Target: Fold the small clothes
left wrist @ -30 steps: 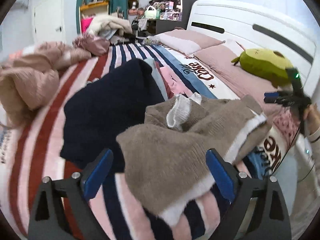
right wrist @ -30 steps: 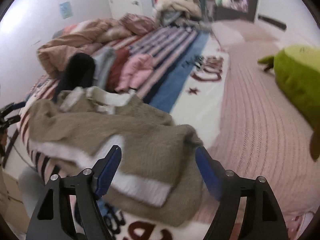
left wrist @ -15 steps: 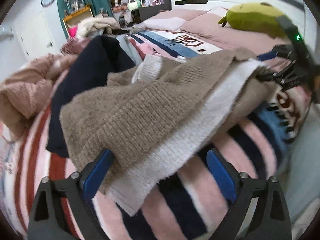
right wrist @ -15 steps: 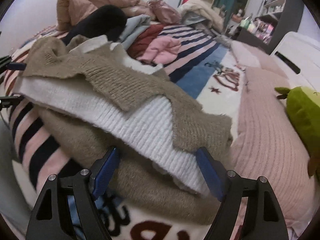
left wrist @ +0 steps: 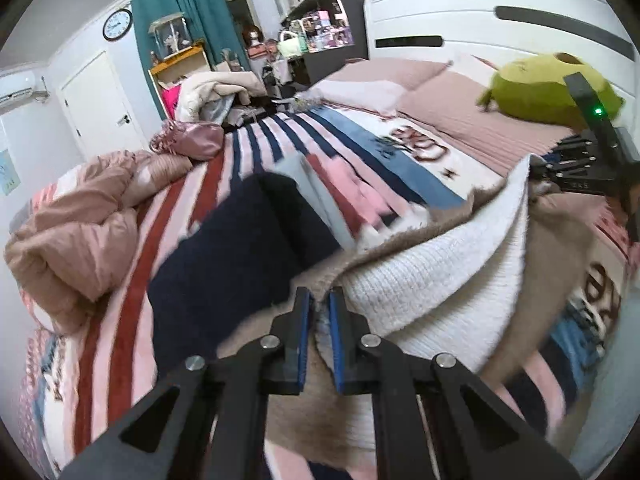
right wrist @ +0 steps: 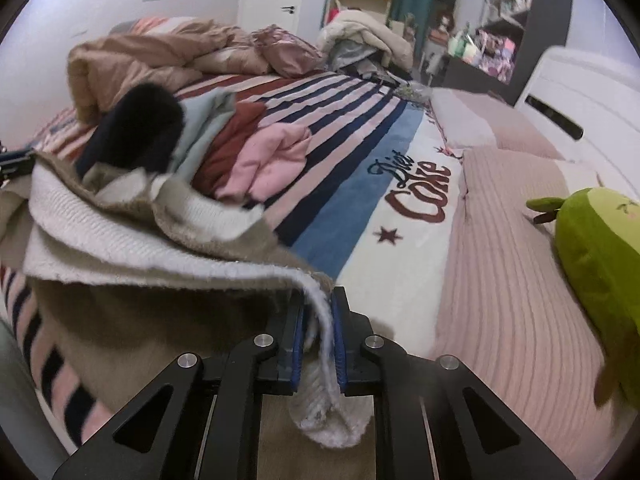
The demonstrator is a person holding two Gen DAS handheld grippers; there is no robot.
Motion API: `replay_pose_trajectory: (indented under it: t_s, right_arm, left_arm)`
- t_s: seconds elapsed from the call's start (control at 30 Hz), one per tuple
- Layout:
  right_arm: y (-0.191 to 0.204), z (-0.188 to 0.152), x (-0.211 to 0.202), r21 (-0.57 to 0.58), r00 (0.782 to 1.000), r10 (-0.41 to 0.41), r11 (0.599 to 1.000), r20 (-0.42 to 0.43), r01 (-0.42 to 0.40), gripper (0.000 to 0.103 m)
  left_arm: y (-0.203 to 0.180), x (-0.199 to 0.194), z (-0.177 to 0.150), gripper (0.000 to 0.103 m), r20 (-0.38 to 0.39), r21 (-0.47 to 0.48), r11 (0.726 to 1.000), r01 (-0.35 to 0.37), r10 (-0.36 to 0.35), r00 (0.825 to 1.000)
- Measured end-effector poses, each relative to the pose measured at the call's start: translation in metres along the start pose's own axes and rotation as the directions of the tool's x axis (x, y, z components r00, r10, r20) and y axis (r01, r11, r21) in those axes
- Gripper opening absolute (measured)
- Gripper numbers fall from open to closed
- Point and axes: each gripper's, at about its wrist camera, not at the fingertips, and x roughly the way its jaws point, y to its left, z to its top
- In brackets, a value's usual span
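Now I keep both tongs, left tongs point(left wrist: 318, 306) and right tongs point(right wrist: 318, 316), clamped on the sweater's point(left wrist: 432, 280) white hem, level above the bed point(right wrist: 400, 200).

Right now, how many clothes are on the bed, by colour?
Tan-and-white sweater, held by left gripper and right gripper: 1
Navy garment: 1
Light blue-grey garment: 1
Dark red garment: 1
Pink garment: 1
Total: 5
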Motion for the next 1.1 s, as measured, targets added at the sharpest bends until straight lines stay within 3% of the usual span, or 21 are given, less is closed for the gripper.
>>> replay_pose_trajectory:
  t_s: [0.07, 0.13, 0.2, 0.23, 0.27, 0.33, 0.4, 0.53, 0.6, 0.63, 0.7, 0.77, 0.9, 0.93, 0.97, 1.1]
  right_arm:
    - [-0.012, 0.015, 0.018, 0.044, 0.999, 0.021, 0.999, -0.033, -0.019, 0.007]
    - [-0.023, 0.027, 0.042, 0.093, 0.997, 0.031, 0.995, -0.076, -0.024, 0.015]
    - [-0.025, 0.031, 0.058, 0.090, 0.995, 0.005, 0.996, -0.098, 0.004, 0.032]
    - [-0.024, 0.031, 0.063, 0.078, 0.994, -0.027, 0.996, -0.105, 0.035, 0.042]
    - [-0.024, 0.030, 0.065, 0.072, 0.994, -0.044, 0.996, -0.103, 0.052, 0.048]
    - [-0.027, 0.026, 0.058, 0.093, 0.996, -0.031, 0.995, -0.083, 0.039, 0.051]
    - [-0.034, 0.021, 0.045, 0.130, 0.998, -0.008, 0.991, -0.057, 0.015, 0.054]
    - [-0.033, 0.003, 0.012, 0.144, 0.999, 0.036, 0.989, -0.006, -0.035, 0.055]
    - [-0.028, -0.004, 0.000, 0.125, 0.999, 0.029, 0.992, 0.013, -0.030, 0.058]
    - [-0.027, -0.008, -0.003, 0.128, 0.999, 0.028, 0.991, 0.015, -0.030, 0.064]
    - [-0.028, -0.016, -0.007, 0.153, 0.999, 0.040, 0.987, 0.012, -0.041, 0.066]
    - [-0.029, -0.023, -0.008, 0.170, 0.998, 0.058, 0.984, 0.004, -0.058, 0.066]
    - [-0.028, -0.036, -0.010, 0.184, 0.997, 0.077, 0.980, -0.014, -0.073, 0.066]
    - [-0.028, -0.039, -0.012, 0.184, 0.997, 0.073, 0.980, -0.015, -0.069, 0.066]
    - [-0.029, -0.041, -0.013, 0.184, 0.997, 0.071, 0.981, -0.015, -0.067, 0.066]
    - [-0.034, -0.049, -0.020, 0.193, 0.998, 0.065, 0.979, -0.016, -0.061, 0.066]
  left_arm:
    - [0.012, 0.024, 0.016, 0.008, -0.028, -0.025, 1.000, 0.005, -0.005, 1.000]
    - [0.021, 0.050, 0.027, 0.012, -0.054, -0.050, 0.999, 0.000, -0.003, 0.999]
    - [0.026, 0.068, 0.032, 0.032, -0.063, -0.069, 0.998, -0.012, 0.008, 0.998]
    - [0.031, 0.070, 0.034, 0.053, -0.054, -0.096, 0.995, -0.020, 0.015, 0.998]
    - [0.036, 0.067, 0.035, 0.062, -0.032, -0.124, 0.992, -0.022, 0.018, 0.999]
    - [0.047, 0.050, 0.034, 0.066, 0.021, -0.177, 0.984, 0.019, -0.016, 1.000]
    - [0.052, 0.030, 0.030, 0.078, 0.053, -0.188, 0.981, 0.047, -0.038, 0.998]
    - [0.037, -0.010, 0.016, 0.089, 0.101, -0.106, 0.979, 0.173, -0.163, 0.981]
    - [0.017, -0.017, 0.003, 0.090, 0.064, -0.019, 0.977, 0.214, -0.212, 0.975]
    - [0.009, -0.015, -0.002, 0.090, 0.036, 0.013, 0.977, 0.211, -0.211, 0.977]
    - [-0.009, -0.002, -0.014, 0.090, -0.035, 0.081, 0.984, 0.160, -0.158, 0.987]
    - [-0.015, 0.011, -0.020, 0.090, -0.059, 0.088, 0.991, 0.099, -0.094, 0.994]
    - [-0.007, 0.030, -0.015, 0.087, -0.021, 0.038, 0.999, 0.034, -0.034, 0.999]
    - [-0.002, 0.031, -0.012, 0.081, -0.006, 0.027, 1.000, 0.011, -0.010, 1.000]
    - [0.007, 0.032, -0.006, 0.074, 0.019, -0.009, 1.000, -0.028, 0.028, 0.999]
    - [0.061, 0.037, 0.009, 0.073, 0.083, -0.238, 0.962, -0.132, 0.156, 0.984]
